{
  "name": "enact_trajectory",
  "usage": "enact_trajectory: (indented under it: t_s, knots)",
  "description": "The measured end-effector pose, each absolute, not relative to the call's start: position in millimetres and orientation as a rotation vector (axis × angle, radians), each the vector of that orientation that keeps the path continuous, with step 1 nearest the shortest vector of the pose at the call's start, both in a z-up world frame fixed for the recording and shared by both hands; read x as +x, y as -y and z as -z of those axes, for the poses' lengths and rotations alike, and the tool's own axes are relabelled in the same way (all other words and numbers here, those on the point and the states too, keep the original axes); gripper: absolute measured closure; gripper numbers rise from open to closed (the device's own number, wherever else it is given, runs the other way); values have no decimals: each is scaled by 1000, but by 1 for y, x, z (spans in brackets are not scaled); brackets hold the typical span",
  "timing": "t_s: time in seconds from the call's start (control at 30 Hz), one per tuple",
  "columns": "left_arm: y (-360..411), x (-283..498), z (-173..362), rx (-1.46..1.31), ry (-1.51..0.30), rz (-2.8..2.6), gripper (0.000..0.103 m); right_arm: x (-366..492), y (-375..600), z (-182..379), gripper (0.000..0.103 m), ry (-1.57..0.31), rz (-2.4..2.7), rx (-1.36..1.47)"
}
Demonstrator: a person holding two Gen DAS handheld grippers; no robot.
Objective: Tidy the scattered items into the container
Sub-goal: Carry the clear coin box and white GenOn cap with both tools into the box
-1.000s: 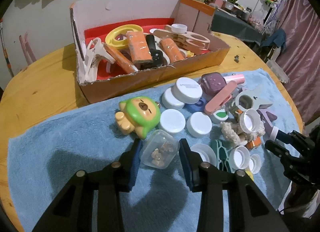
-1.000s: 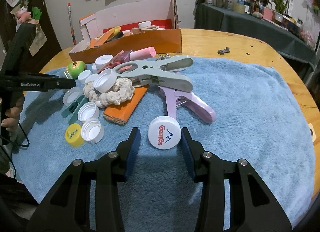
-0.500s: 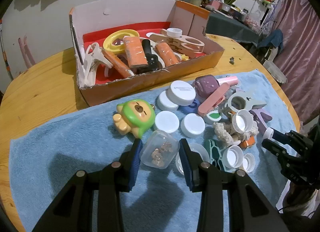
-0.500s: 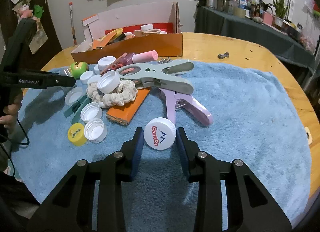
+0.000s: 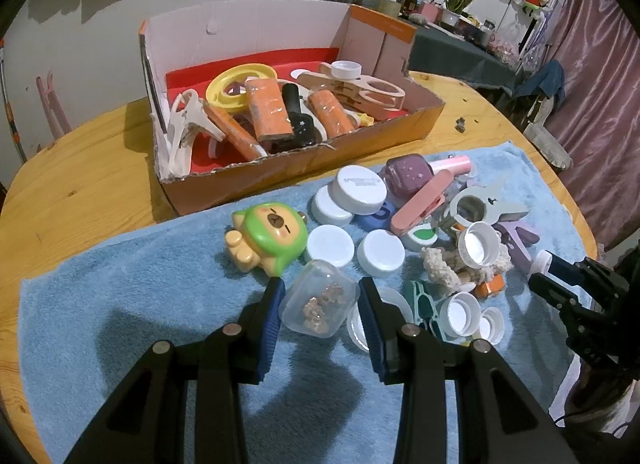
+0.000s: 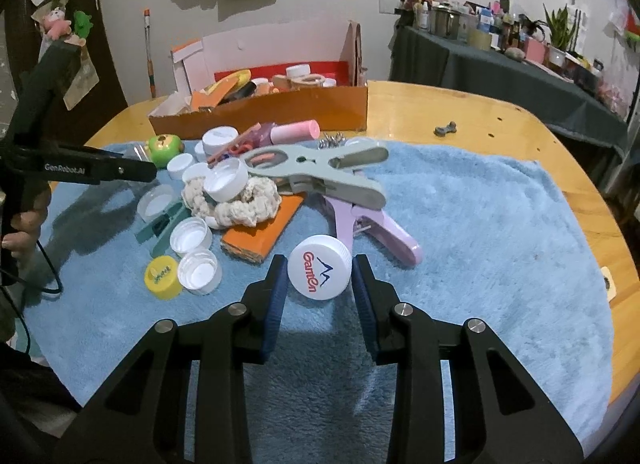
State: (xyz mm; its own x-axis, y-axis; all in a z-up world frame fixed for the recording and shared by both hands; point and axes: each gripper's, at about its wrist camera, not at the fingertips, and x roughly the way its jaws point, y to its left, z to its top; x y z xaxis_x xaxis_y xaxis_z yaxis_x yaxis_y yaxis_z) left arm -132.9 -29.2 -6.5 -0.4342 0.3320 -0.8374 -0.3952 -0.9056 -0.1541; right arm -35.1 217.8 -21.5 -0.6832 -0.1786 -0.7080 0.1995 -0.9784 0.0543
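Cardboard box, the container, stands on the wooden table at the far edge of the blue towel, already half full w/ clips and orange packs. Many items are not yet tidied: caps, clothespins, a green bear toy, all lying on the towel between box and grippers.

Step in hand, as I judge: carry both held items to the box. To do it well, lift straight up first, so the neighbours are not dragged, esp. the clear cap just beside the left one; then go over the front wall of the box and release low inside.

Left gripper is partly closed, its pads pressing on both sides of a small clear jar w/ brown bits inside. Right gripper is closed to a narrow gap, clamped on the white cap w/ red lettering, tilted, near the purple clothespin.
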Motion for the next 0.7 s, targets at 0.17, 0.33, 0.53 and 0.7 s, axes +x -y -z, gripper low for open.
enact_trajectory:
  t_s: [0.17, 0.33, 0.53, 0.7]
  knots:
    - [29, -131, -1, -1327, -80, -2356, 63, -35, -217, 9, 72, -60, 2706, 1101]
    - [28, -132, -15, -1292, -68, -2374, 63, -42, -211, -11, 72, -116, 2706, 1043]
    - [24, -140, -39, -1238, -54, -2420, 63, -66, -199, -37, 72, -184, 2669, 973]
    - [20, -158, -55, -1211, -39, -2483, 63, -96, -183, -61, 72, -262, 2645, 896]
